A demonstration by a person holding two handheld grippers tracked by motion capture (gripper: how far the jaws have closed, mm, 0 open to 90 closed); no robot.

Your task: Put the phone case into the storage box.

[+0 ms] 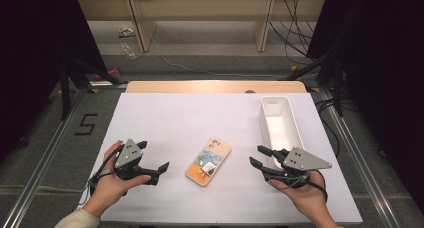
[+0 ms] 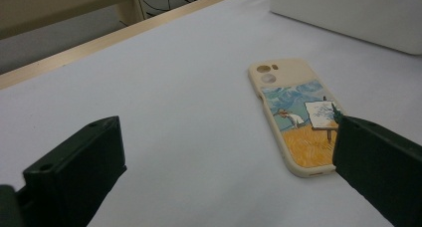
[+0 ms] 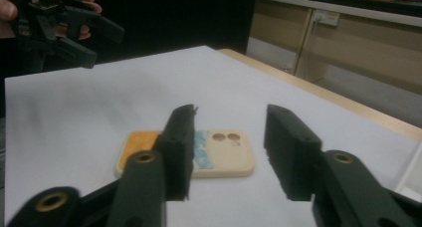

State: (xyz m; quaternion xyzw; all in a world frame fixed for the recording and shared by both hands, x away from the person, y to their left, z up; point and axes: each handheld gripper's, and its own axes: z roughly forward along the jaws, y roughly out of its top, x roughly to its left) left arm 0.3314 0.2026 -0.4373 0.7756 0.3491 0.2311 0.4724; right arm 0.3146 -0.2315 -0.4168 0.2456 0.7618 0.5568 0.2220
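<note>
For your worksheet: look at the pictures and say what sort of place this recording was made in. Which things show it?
Probably a lab or workshop set up for recording handling tasks. A white-covered table stands between dark curtains, loose cables trail over the floor behind it, and a person holds a left gripper and a right gripper beside a phone case.

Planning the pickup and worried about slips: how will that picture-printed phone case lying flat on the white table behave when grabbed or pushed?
The phone case lies flat and thin, so it will probably slide rather than roll or tip when pushed. Its low edge on the table gives jaws little to bite, so an edge grip may slip. It looks light, perhaps slightly bendy if empty; the pictures cannot settle that.
</note>
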